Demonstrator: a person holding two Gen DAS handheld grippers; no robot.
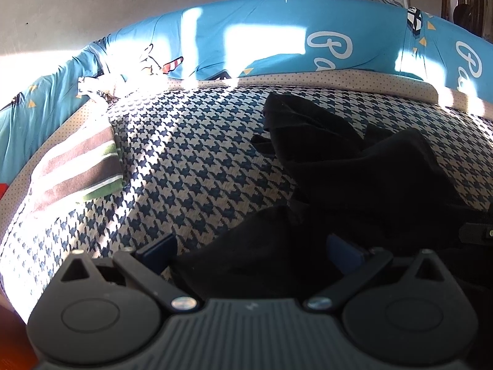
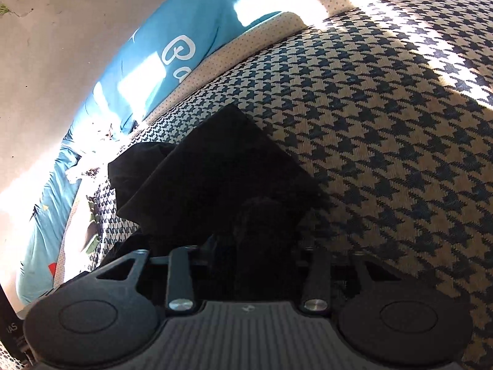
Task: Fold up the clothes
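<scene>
Soft black garment (image 1: 354,169) crumpled on woven houndstooth cover (image 1: 191,160); right claw (image 2: 252,246) pinching it.

Black garment (image 1: 354,166), plain and dark, rumpled across the right half of the left wrist frame on the houndstooth cover; one lobe reaching toward upper centre, another bunched at lower centre. In the right wrist frame, same black garment (image 2: 222,169) at centre, one flat panel with a squared corner pointing up, looser folds spilling to the left. Striped folded cloth (image 1: 80,166), brown, white and green bands, lying flat at mid left of the left wrist frame, well apart from the black one.
</scene>
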